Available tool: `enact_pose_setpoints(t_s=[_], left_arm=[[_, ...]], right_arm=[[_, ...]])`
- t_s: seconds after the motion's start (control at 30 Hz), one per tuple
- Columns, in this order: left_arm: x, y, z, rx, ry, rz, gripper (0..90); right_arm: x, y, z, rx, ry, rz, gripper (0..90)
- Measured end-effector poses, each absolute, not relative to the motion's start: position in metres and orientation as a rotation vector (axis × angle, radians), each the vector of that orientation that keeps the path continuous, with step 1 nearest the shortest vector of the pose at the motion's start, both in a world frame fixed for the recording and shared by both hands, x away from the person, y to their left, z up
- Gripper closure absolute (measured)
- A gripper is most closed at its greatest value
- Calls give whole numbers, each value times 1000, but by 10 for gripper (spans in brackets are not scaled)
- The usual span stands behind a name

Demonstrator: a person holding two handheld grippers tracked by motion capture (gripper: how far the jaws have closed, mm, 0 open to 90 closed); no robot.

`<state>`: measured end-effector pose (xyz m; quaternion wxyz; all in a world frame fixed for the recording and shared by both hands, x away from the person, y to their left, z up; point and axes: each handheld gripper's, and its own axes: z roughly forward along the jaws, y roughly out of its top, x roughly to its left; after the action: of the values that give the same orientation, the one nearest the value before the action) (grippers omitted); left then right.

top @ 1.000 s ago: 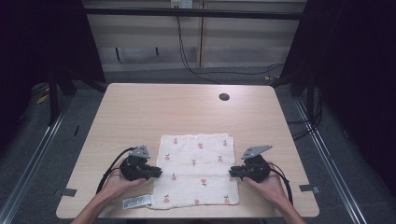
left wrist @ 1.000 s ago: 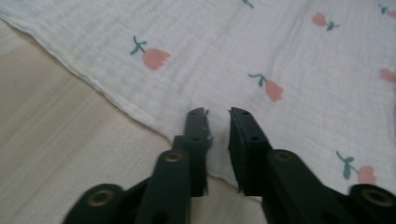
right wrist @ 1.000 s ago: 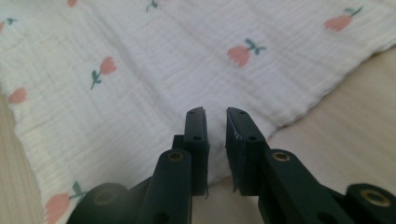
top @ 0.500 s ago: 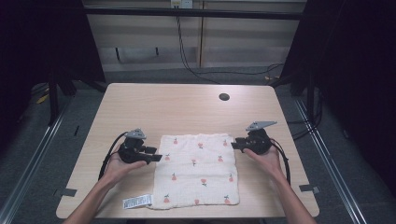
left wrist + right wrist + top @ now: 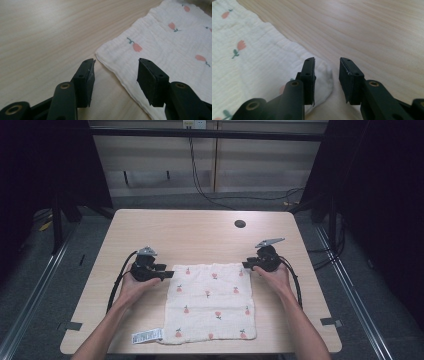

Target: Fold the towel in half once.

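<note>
A white cloth [image 5: 210,302] printed with small pink flowers lies flat on the near half of the wooden table [image 5: 200,235]. My left gripper [image 5: 167,273] sits at the cloth's far left corner. In the left gripper view the cloth [image 5: 162,37] has that corner low between the jaws of my left gripper [image 5: 116,67], which have just been opening and touch nothing. My right gripper [image 5: 246,265] is at the far right corner. In the right gripper view my right gripper [image 5: 327,65] stands open with a narrower gap, after widening a moment ago. The cloth [image 5: 257,62] has its corner under the left jaw, unpinched.
A white label [image 5: 147,336] pokes out at the cloth's near left corner, close to the table's front edge. A dark round hole [image 5: 240,224] sits at the table's far right. Bare wood stretches beyond the cloth. Metal rails and cables run along the floor around the table.
Both hands have moved away from the person along the cloth's sides, from near its middle to its far corners. Both grippers' jaws stand wider apart. The cloth has stayed flat in place.
</note>
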<state>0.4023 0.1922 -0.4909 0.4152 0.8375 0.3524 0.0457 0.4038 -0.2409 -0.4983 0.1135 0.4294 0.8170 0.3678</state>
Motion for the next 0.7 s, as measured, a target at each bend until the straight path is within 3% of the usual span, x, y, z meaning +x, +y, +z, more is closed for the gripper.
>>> enact_pose_setpoints(t_s=[0.17, 0.3, 0.57, 0.7], left_arm=[[411, 201, -484, 2075, 897, 109, 478], [417, 207, -485, 2067, 915, 121, 478], [426, 180, -502, 2142, 907, 102, 486], [428, 173, -500, 2135, 923, 141, 484]], right_arm=[[406, -240, -502, 1266, 2399, 1104, 681], [404, -236, -503, 1254, 2421, 1091, 756], [405, -235, -506, 1282, 2415, 1123, 865], [404, -236, -505, 1279, 2403, 1154, 872]])
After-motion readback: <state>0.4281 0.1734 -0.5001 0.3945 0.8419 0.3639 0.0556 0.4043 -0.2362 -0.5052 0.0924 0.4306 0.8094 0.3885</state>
